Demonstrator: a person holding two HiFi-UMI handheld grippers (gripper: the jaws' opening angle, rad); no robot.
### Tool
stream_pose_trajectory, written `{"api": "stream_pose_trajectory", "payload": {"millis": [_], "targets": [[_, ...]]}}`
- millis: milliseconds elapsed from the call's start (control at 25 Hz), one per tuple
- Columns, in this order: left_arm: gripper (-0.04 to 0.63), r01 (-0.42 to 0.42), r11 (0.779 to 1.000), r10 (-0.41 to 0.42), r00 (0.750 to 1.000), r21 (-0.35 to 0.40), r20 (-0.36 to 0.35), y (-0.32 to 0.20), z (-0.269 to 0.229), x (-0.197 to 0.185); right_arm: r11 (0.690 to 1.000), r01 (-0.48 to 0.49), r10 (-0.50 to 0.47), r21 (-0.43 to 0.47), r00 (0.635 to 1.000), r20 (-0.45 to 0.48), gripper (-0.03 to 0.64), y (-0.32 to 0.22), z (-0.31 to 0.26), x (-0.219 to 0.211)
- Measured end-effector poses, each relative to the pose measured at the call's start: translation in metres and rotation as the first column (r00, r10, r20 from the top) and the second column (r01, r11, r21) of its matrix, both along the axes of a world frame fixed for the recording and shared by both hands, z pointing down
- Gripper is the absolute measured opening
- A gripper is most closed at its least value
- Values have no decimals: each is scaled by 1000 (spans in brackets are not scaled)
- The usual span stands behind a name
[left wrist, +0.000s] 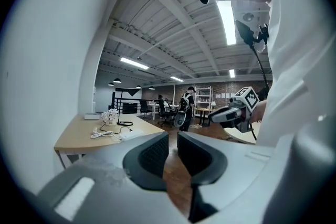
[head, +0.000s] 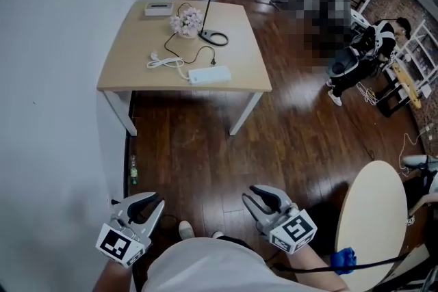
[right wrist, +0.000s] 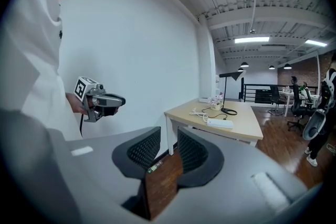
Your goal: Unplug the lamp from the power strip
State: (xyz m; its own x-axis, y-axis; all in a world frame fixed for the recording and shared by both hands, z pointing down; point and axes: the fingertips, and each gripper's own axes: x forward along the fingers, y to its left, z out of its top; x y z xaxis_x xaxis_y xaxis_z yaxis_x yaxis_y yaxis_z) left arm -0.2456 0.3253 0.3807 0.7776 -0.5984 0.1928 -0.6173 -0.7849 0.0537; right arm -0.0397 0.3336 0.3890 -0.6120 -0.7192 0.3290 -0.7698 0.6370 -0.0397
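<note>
A black desk lamp (head: 209, 10) stands at the back of a wooden table (head: 130, 58), its ring base next to a pot of flowers (head: 186, 22). Its black cord runs forward to a white power strip (head: 209, 75) near the table's front edge. Both grippers are held close to my body, far from the table. My left gripper (head: 152, 202) is open and holds nothing. The jaws of my right gripper (head: 250, 196) are opening, with nothing between them. The power strip (right wrist: 219, 123) and lamp (right wrist: 227, 93) show far off in the right gripper view.
A white box (head: 159, 8) and a coiled white cable (head: 164, 63) also lie on the table. A white wall runs along the left. A round pale table (head: 373, 215) stands at my right. A person (head: 356, 58) and chairs are at the far right.
</note>
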Motion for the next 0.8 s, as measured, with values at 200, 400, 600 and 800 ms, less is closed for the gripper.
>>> {"api": "stream_pose_trajectory", "payload": {"millis": [200,400,600,800], "targets": [[60,-17,1000,17,1000,2,-13,17,-3,22,1000,10,-9,22,1000,-25,103,23,-5,11],[60,-40,999,40,999,4,-16,32,-5,49,1000,-1,2,17,999,-35,103,46,-3,30],[75,-54,999,54,999,-7,-7,45,-3,66,999,16,-14,34,999,-53,101,53,-3,40],[75,-34,999,34,999,-8,12,51,-4,70,998,49,-45,47,997,-68,101,56,-4,43]]}}
